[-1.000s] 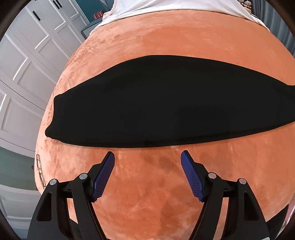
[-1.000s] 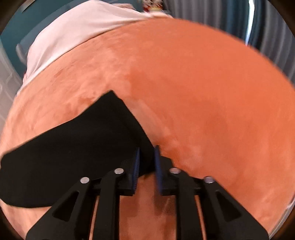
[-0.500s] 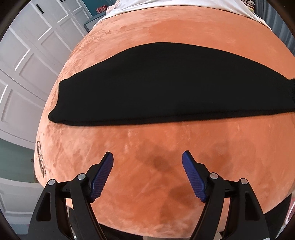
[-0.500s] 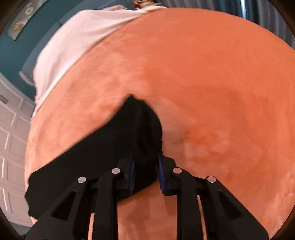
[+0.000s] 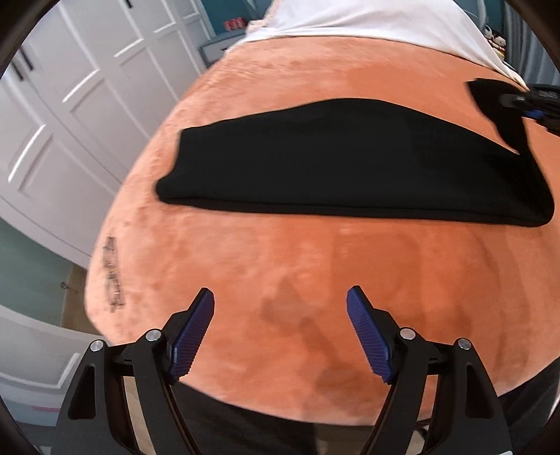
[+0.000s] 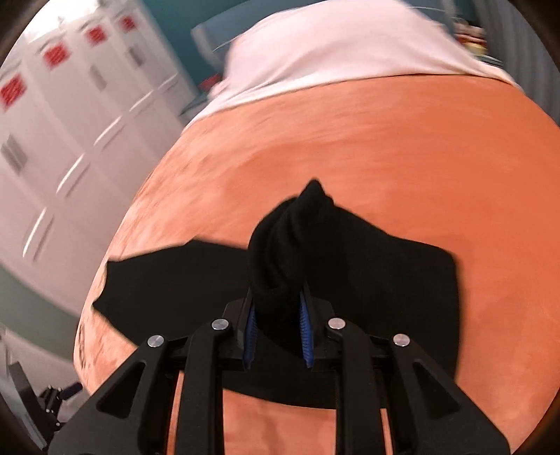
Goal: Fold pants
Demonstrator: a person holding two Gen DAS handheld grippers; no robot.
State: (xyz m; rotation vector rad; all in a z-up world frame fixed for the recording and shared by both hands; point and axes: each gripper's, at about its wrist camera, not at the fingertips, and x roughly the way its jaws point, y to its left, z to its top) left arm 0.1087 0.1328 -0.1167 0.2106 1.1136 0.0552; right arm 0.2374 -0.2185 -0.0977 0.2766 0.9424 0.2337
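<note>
Black pants (image 5: 350,164) lie folded lengthwise across an orange blanket (image 5: 315,280) on a bed. My left gripper (image 5: 280,315) is open and empty, held above the blanket's near edge, short of the pants. My right gripper (image 6: 278,315) is shut on one end of the pants (image 6: 280,252) and holds it lifted above the rest of the cloth. In the left wrist view the right gripper (image 5: 525,103) shows at the far right with the raised end hanging from it.
White bedding (image 5: 367,17) covers the head of the bed. White panelled wardrobe doors (image 5: 70,105) stand along the left side. The blanket's corner (image 5: 112,276) drops off to the floor at the left.
My right gripper has lifted its end of the pants and carried it back over the rest of the garment. My left gripper has drawn back and away from the pants, still open.
</note>
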